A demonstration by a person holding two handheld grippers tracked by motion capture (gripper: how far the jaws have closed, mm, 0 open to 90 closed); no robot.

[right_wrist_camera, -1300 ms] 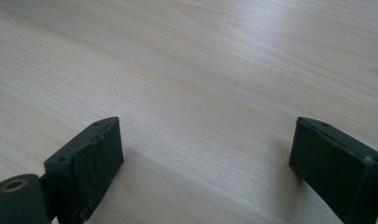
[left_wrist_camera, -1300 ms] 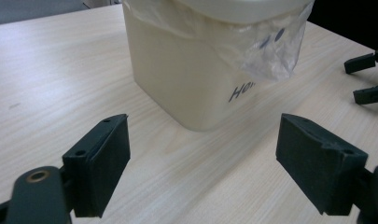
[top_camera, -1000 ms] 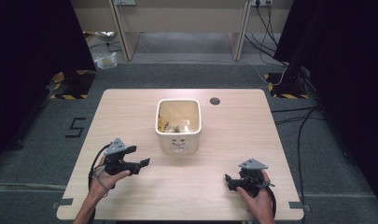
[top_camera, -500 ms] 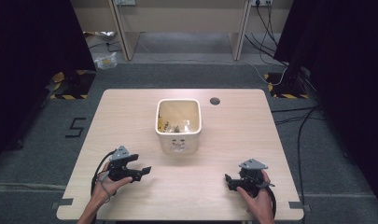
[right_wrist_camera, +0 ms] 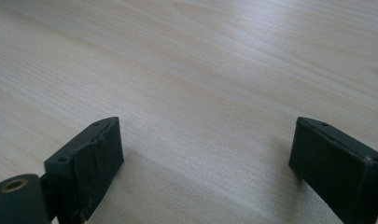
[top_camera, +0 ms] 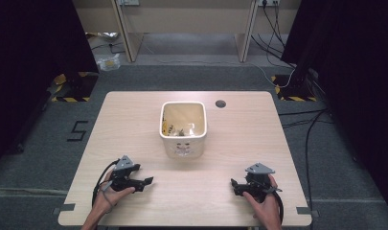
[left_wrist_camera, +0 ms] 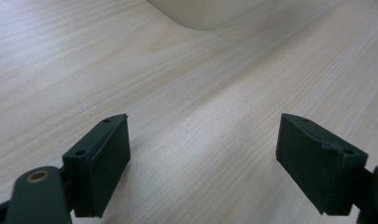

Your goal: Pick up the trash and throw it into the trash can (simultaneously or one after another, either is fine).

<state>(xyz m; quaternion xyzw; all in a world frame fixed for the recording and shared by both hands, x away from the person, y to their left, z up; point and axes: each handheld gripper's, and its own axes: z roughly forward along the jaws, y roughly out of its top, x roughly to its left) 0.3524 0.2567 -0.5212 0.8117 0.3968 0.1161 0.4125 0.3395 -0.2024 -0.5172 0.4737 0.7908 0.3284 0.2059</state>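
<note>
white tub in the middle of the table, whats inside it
The white tub holds a few small yellowish and dark bits along its near wall. What they are is too small to tell, and the near rim hides the floor just behind it.

A dark round grommet [top_camera: 220,103] sits in the table [top_camera: 134,120] (far edge).

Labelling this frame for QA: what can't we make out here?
- Contents of the white bin: high view, small yellowish bits, too small to identify.
- Bin in the left gripper view: cut off by the top edge.
- Person: high view, forearms cut off by the bottom edge.
- Left gripper and right gripper: high view too small for jaw gap; gripper views show both open, empty.
</note>
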